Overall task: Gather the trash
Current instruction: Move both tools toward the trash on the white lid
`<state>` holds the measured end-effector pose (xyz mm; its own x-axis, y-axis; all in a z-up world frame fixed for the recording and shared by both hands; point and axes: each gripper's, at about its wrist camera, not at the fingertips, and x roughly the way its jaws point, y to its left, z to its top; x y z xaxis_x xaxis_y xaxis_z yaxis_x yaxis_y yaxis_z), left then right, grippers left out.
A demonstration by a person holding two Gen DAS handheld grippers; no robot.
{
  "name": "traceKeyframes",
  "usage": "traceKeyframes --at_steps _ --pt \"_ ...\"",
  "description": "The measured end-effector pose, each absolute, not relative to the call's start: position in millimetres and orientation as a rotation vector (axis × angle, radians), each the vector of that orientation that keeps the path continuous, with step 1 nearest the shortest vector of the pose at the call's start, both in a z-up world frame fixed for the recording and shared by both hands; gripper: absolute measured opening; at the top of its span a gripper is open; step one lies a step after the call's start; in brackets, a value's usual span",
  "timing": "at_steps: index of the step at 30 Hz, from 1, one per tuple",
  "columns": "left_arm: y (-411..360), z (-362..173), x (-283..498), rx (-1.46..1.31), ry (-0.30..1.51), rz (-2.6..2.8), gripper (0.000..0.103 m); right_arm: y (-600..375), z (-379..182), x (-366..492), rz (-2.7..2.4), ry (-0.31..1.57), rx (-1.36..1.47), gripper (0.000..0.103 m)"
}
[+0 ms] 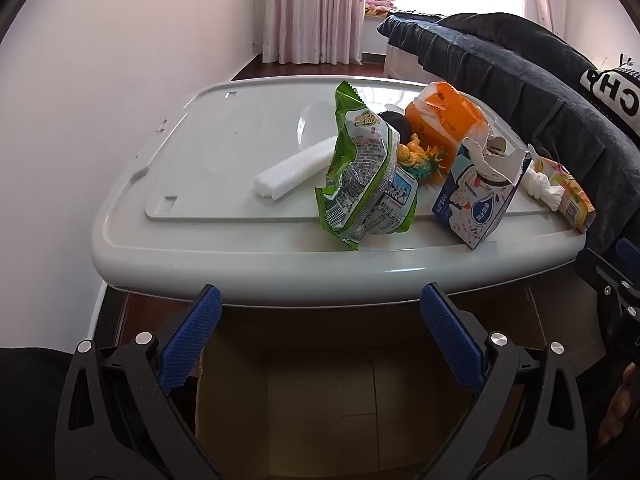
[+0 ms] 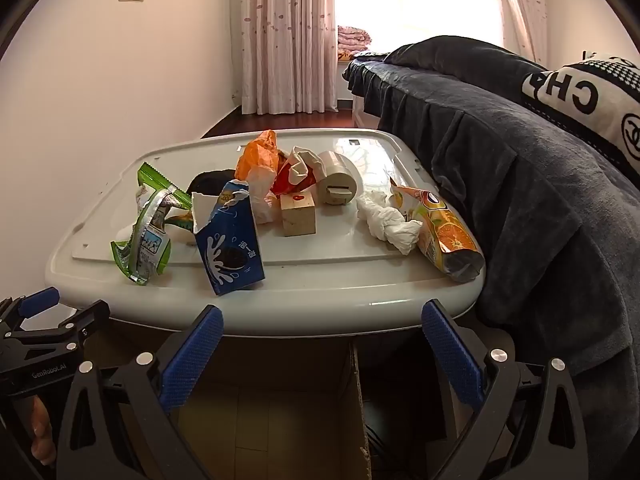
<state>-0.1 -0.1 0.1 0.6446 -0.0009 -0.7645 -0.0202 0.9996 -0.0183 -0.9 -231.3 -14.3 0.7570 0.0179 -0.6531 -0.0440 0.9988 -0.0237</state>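
Trash lies on a white plastic bin lid. A green snack bag, a torn blue carton, an orange plastic bag, a crumpled white tissue, an orange juice pouch and a white foam roll. My left gripper and right gripper are open and empty, below the lid's near edge, above an open cardboard box.
A wooden block, a beige cylinder and a yellow toy also sit on the lid. A bed with a dark blanket borders the right side. A wall stands at the left.
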Motion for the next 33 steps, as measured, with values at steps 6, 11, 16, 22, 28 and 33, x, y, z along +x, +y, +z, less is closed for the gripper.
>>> traceKeyframes --at_steps 6,11,16,22,28,33 --pt "0 0 0 -0.027 0.874 0.009 0.097 -231 -13 -2 0.034 0.71 -0.043 0.098" --pt "0 -2 0 -0.024 0.875 0.011 0.097 -232 -14 -1 0.033 0.713 -0.038 0.098" --pt "1 -4 0 -0.024 0.878 0.01 0.097 -232 -14 0 0.033 0.712 -0.039 0.098" --pt "2 -5 -1 -0.01 0.873 0.021 0.097 -239 -13 -2 0.032 0.714 -0.03 0.098" --pt "5 -1 -7 -0.004 0.85 0.029 0.097 -243 -10 -2 0.024 0.706 0.006 0.098" --pt "4 -2 -6 -0.006 0.862 0.021 0.097 -245 -11 -2 0.028 0.717 0.032 0.098"
